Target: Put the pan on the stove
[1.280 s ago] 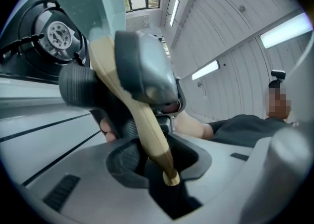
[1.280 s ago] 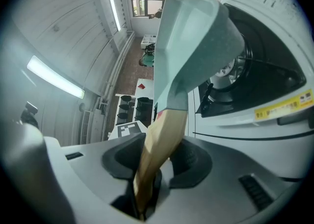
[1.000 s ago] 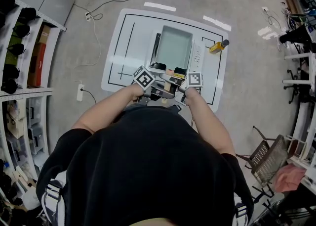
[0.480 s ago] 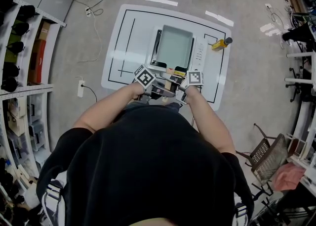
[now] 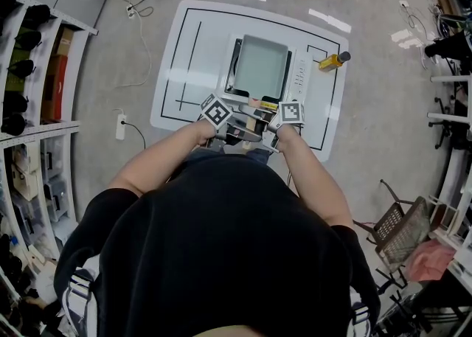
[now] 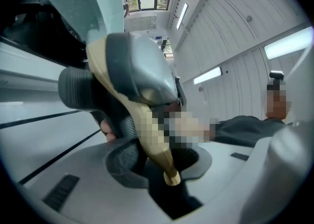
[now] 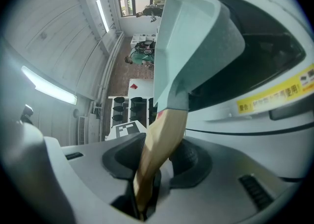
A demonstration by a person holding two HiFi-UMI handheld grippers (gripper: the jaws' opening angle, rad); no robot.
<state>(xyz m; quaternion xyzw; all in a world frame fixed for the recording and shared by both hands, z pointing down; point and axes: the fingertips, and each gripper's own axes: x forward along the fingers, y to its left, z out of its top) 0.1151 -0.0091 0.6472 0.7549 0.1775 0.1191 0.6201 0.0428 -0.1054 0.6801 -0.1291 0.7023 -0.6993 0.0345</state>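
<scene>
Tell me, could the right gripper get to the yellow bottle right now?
Probably not yet. The right gripper is clamped on the pan handle, so it is occupied. The way itself looks free: bare mat lies between it and the yellow bottle, beside the stove.

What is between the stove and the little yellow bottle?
Nothing stands there. In the head view, only a bare strip of the white table lies between the stove and the yellow bottle.
</scene>
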